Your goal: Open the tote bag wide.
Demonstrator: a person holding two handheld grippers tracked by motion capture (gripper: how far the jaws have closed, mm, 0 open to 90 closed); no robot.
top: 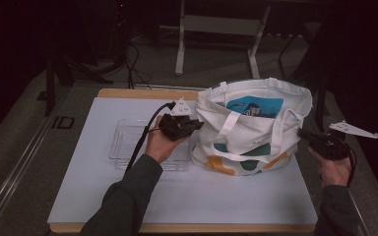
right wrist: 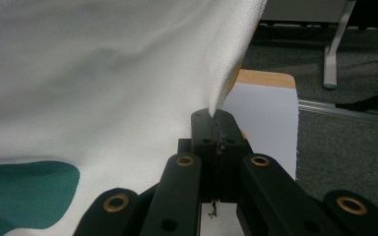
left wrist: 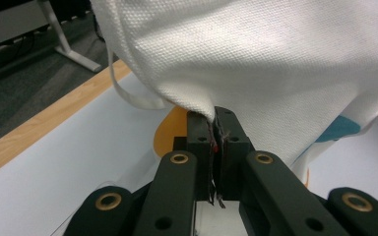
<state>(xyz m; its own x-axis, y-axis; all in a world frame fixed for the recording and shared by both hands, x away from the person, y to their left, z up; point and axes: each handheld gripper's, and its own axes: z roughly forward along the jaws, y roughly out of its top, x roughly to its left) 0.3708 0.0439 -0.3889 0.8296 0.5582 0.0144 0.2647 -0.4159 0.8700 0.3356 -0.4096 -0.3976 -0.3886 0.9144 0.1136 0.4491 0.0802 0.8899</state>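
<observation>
A clear, shallow rectangular plastic tray (top: pixel 128 142) lies at the left of the white-topped worktop (top: pixel 187 196), whose wooden edge shows along the far side. Just beside the tray, the person's left hand (top: pixel 160 142) holds the left tool (top: pixel 197 124), a black two-jaw device with a grey three-cornered plate on top and a black cable trailing back over the tray. Its jaws are pressed together on a fold of fabric at the left side of the white canvas tote bag with teal and orange shapes (top: pixel 253 128); in the left gripper view the left tool (left wrist: pixel 218 129) pinches the cloth (left wrist: pixel 275 64) where it drapes down to the jaw tips, with a loose strap hanging toward the worktop behind. The bag stands upright at the middle right of the worktop, its mouth spread wide between the two tools, a blue printed item (top: pixel 254 105) showing inside and its white handles (top: pixel 229 125) drooping over the front. At the bag's right edge, the right hand (top: pixel 334 169) holds the right tool (top: pixel 302 132), likewise topped by a grey plate; in the right gripper view the right tool (right wrist: pixel 215 123) is clamped shut on the bag's white fabric (right wrist: pixel 103 73) near its side edge, beyond the worktop's corner.
</observation>
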